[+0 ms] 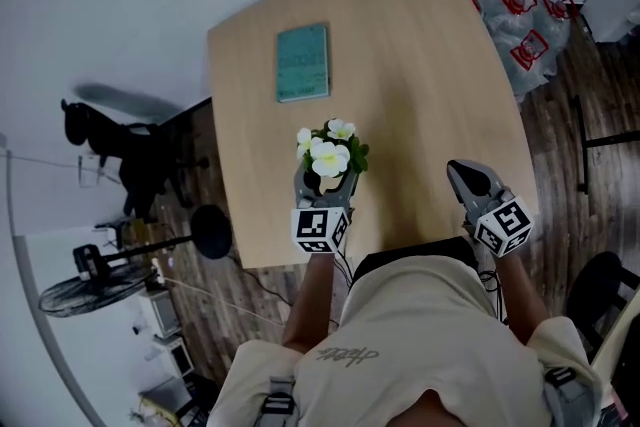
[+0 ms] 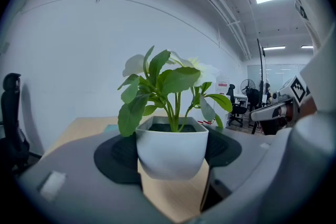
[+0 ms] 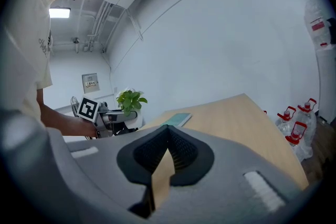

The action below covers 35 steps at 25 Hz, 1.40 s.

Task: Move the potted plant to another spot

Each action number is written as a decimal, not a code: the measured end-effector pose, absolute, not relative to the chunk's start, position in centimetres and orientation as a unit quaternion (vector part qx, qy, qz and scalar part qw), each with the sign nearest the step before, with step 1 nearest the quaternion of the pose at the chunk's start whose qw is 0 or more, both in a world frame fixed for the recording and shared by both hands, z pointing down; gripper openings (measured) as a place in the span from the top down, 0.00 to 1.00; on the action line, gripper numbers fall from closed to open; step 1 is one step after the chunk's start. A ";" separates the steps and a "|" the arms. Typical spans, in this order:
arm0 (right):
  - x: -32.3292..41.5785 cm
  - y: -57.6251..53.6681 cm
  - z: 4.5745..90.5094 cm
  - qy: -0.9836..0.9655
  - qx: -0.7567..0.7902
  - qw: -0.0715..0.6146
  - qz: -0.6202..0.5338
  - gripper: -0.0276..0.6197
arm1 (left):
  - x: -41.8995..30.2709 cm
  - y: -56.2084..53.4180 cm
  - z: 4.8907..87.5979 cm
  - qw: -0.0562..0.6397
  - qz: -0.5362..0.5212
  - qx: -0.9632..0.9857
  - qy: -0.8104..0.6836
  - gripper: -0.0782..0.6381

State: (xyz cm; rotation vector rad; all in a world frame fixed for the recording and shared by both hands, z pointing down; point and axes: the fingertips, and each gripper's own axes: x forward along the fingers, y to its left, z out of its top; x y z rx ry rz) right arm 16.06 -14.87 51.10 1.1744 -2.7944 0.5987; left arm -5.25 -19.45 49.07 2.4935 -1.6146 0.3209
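A white-walled room with dark plank flooring holds a pale wooden table [image 1: 420,65]. Near the table's front edge, left of centre, stands the potted plant [image 1: 330,158], a small white pot with green leaves and white blossoms.

The pot sits squarely between the jaws of the left gripper [image 1: 326,183]. The jaws are spread just to the pot's width, and one black pad [image 2: 118,157] presses each side of it. Whether its base touches the wood I cannot tell.

Well to the right, also over the front edge, hangs the right gripper [image 1: 458,170]. Its jaws are drawn together so the pads meet at the tips, leaving a thin sliver of tabletop below. Nothing is between them.

Each gripper carries a marker cube [image 1: 320,228] with black-and-white squares.

Farther back on the table lies a teal book [image 1: 302,62], and its cover print is too faint to read. The person's cream shirt [image 1: 400,335] bears a script word I cannot make out. A small wall notice [image 3: 91,81] is just as illegible.

Clear water bottles [image 1: 525,30] with red handles cluster on the floor at the far right. A floor fan [image 1: 85,290] stands at the left.
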 end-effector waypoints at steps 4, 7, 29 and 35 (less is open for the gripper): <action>14.5 -14.5 49.9 -0.906 0.384 0.040 0.176 0.95 | -6.2 -19.7 49.5 0.080 0.093 0.837 -0.533 0.40; 13.9 -14.7 49.0 -0.903 0.397 0.052 0.155 0.95 | -6.6 -20.1 49.5 0.076 0.083 0.846 -0.521 0.40; 16.6 -13.6 48.4 -0.900 0.408 0.064 0.141 0.95 | -2.3 -20.4 49.8 0.075 0.072 0.861 -0.499 0.40; 20.8 -13.9 49.2 -0.912 0.380 0.074 0.138 0.95 | 0.9 -19.8 49.8 0.087 0.086 0.845 -0.520 0.39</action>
